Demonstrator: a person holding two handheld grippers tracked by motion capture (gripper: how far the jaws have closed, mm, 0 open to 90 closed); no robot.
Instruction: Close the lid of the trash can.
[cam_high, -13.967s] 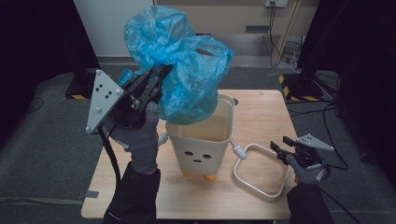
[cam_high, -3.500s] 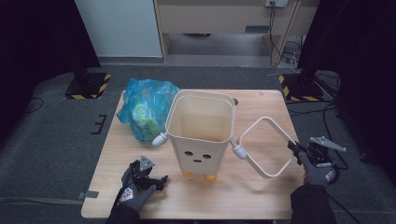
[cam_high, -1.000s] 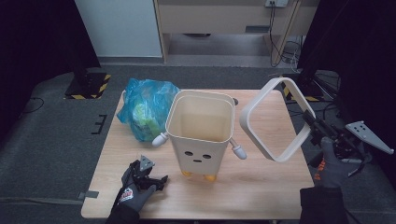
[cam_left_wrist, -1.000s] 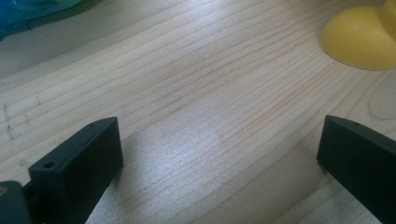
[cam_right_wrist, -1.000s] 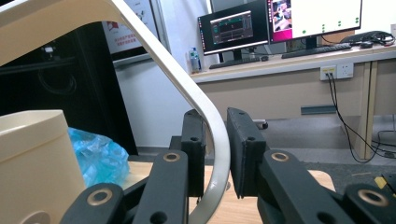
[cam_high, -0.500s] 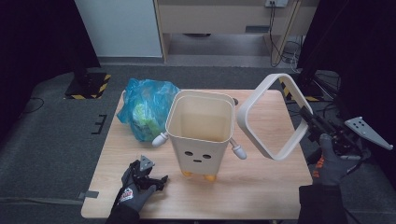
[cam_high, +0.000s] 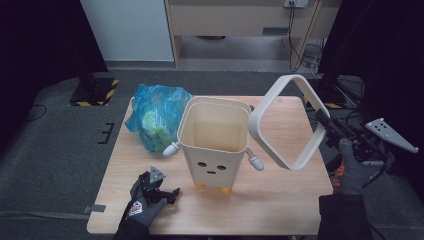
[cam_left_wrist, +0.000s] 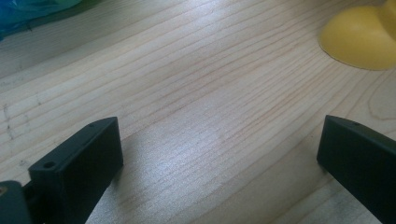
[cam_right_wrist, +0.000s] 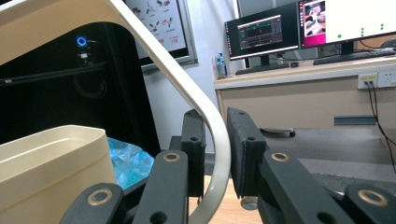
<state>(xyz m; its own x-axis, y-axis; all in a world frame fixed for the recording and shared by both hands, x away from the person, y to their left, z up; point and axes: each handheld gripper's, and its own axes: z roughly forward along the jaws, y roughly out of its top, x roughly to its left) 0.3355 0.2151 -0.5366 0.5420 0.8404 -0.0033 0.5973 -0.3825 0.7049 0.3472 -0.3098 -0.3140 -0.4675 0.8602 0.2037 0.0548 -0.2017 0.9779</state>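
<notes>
At the near edge of the wooden table (cam_high: 280, 200), toward its left corner, we see our left gripper (cam_high: 159, 186) resting low on the top in a gloved hand (cam_high: 142, 207), and the left gripper view shows its jaws spread wide over bare wood with nothing between them, a yellow foot (cam_left_wrist: 362, 44) of the bin just ahead. Off the table's right edge, our right gripper (cam_high: 327, 122) is clamped on the rim frame (cam_high: 290, 122), a cream rounded-square ring held up in the air and tilted on edge above the right side of the table; the right gripper view shows the jaws pressed on either side of the ring's thin band (cam_right_wrist: 212, 126). Near the middle of the table stands the cream bin (cam_high: 214, 142), upright and open-topped, with a dotted face on its near wall, small arm-like pegs at its sides and yellow feet below. Behind it, touching its left side near the far left corner, lies a blue plastic bag (cam_high: 156, 114) with something green inside.
</notes>
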